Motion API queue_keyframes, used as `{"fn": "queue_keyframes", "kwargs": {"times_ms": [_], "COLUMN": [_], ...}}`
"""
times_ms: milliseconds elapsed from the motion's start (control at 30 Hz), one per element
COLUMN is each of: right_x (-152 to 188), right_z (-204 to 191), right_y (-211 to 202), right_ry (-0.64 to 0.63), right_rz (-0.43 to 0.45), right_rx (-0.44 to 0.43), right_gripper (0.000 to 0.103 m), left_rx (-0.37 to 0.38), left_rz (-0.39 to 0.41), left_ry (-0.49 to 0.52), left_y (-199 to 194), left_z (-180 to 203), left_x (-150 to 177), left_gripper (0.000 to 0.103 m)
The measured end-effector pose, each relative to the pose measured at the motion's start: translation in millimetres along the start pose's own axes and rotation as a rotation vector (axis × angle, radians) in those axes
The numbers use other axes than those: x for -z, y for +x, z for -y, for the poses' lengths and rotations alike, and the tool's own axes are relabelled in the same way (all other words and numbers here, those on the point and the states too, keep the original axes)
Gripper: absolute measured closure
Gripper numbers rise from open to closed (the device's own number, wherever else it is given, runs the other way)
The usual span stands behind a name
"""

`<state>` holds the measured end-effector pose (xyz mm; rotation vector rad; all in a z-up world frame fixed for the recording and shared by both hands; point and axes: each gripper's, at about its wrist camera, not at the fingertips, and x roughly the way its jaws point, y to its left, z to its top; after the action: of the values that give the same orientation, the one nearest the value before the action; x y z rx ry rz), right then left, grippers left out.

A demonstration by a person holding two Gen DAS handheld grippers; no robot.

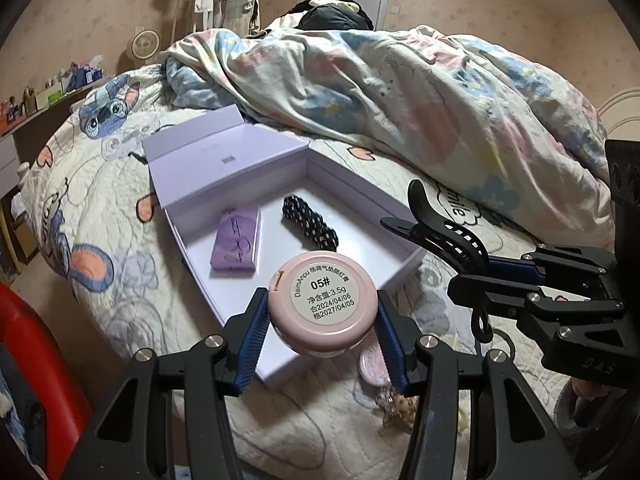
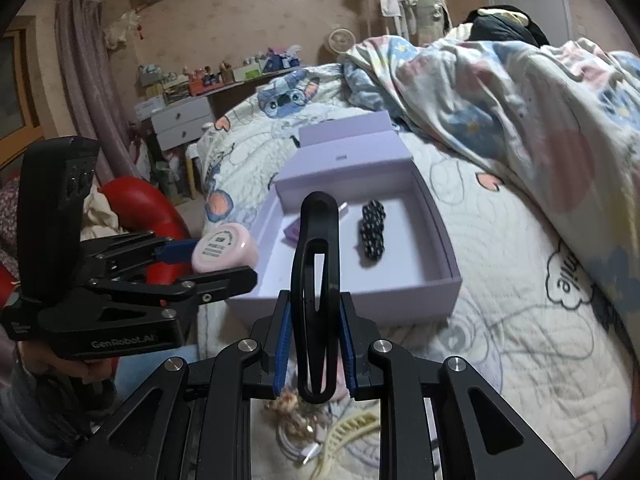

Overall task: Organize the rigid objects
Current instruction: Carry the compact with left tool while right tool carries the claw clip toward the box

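Observation:
An open lilac box (image 1: pixel 404 264) (image 2: pixel 444 240) lies on the bed. Inside are a purple flat case (image 1: pixel 236 240) and a black spotted hair clip (image 1: pixel 310 220) (image 2: pixel 373 228). My left gripper (image 1: pixel 322 332) (image 2: pixel 208 258) is shut on a round pink compact (image 1: pixel 323 304) (image 2: pixel 224 248), held over the box's near corner. My right gripper (image 2: pixel 314 344) (image 1: pixel 480 272) is shut on a big black hair claw (image 2: pixel 316 280) (image 1: pixel 444 236), held just outside the box's near edge.
A rumpled floral duvet (image 1: pixel 400 92) is heaped behind the box. Small hair accessories and a white cable (image 2: pixel 312 432) lie on the quilt below my grippers. A red chair (image 1: pixel 36 344) stands beside the bed on the left.

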<state>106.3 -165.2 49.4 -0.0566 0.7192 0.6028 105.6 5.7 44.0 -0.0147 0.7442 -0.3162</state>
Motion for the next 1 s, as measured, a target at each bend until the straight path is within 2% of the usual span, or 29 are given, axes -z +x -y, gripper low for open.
{"fn": "queue_keyframes", "kwargs": {"times_ms": [400,1000], "right_x": [-30.9,-67.0], "right_z": [3.2,33.4], "right_y": [16.5,61.0], "right_ry": [-0.033,-0.051], "right_rz": [0.023,0.03], "right_rx": [-0.008,0.017], "right_gripper": [0.082,0.082], "left_rx": [-0.004,-0.039], "left_rz": [0.012,-0.009], "left_ry": [0.007,0.023], "left_y": [14.4,64.3], "left_z": [-14.0,-42.6], "left_x": [-27.6,-68.1], "left_gripper": [0.052,0.052]}}
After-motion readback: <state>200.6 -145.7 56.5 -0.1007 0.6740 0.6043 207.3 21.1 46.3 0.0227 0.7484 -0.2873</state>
